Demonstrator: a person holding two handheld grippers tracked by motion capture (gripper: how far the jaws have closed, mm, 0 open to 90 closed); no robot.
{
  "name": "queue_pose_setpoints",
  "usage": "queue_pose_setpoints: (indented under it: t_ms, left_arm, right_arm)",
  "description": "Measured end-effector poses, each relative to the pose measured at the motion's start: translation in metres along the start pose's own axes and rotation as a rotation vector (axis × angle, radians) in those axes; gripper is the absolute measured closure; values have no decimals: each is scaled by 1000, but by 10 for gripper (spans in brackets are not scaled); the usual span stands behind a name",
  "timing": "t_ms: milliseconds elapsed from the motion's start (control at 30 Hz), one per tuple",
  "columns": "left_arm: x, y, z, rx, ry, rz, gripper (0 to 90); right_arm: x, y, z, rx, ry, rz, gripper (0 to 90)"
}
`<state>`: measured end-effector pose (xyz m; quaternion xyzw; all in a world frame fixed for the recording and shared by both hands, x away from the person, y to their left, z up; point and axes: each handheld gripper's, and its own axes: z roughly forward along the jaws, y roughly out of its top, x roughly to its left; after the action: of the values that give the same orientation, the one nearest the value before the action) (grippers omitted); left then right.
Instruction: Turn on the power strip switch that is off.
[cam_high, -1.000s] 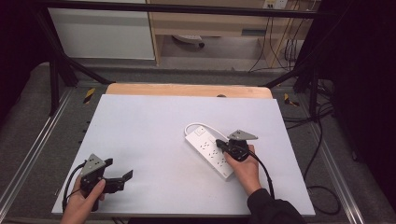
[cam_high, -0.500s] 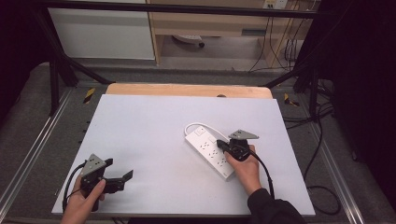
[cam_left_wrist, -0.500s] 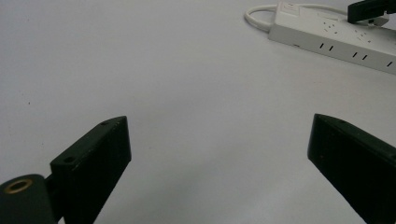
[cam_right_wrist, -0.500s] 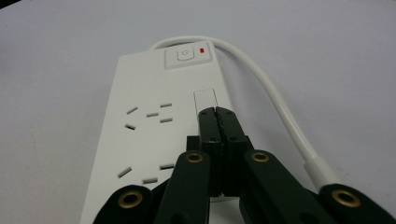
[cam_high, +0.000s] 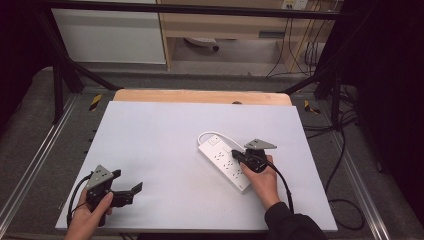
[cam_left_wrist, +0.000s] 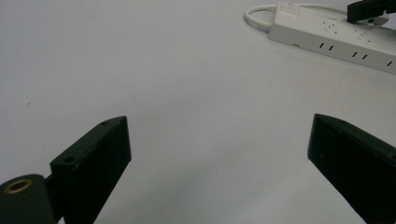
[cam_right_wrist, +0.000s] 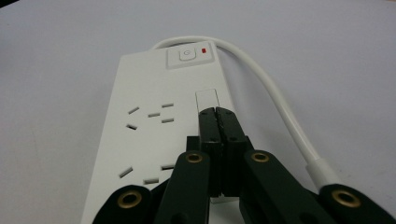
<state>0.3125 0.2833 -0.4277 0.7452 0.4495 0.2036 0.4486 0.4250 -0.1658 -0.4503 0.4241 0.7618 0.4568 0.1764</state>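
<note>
A dim room with dark framing and trailing cables is surrounding a pale grey worktop (cam_high: 165, 150), and a white cabinet is standing behind it. On the worktop's right half a white power strip (cam_high: 223, 161) is lying flat and slantwise, its white cord (cam_high: 210, 134) looping out from the far end by the switch (cam_right_wrist: 190, 55), where a small red mark is showing.

The right gripper (cam_right_wrist: 218, 114) is hovering low over the strip's top face, its fingers pressed together with nothing between them, tips pointing toward the switch end; whether they are touching the plastic I cannot tell. The left gripper (cam_high: 131, 192) is waiting near the worktop's front left corner, well apart from the strip, fingers spread wide and empty.

The strip is looking like a rigid, hollow plastic bar: fairly light, stiff, smooth enough to slide on this surface. I'd guess pinching it across its narrow width, on the long side edges near the middle, is giving the surest hold. The cord is flexible and would likely drag behind.
</note>
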Motion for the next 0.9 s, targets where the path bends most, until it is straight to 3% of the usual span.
queue_pose_setpoints:
  t_ms: [900]
  left_arm:
    - [0,0,1,3,0,1,62]
  right_arm:
    - [-2,5,-9,-61,10,29,884]
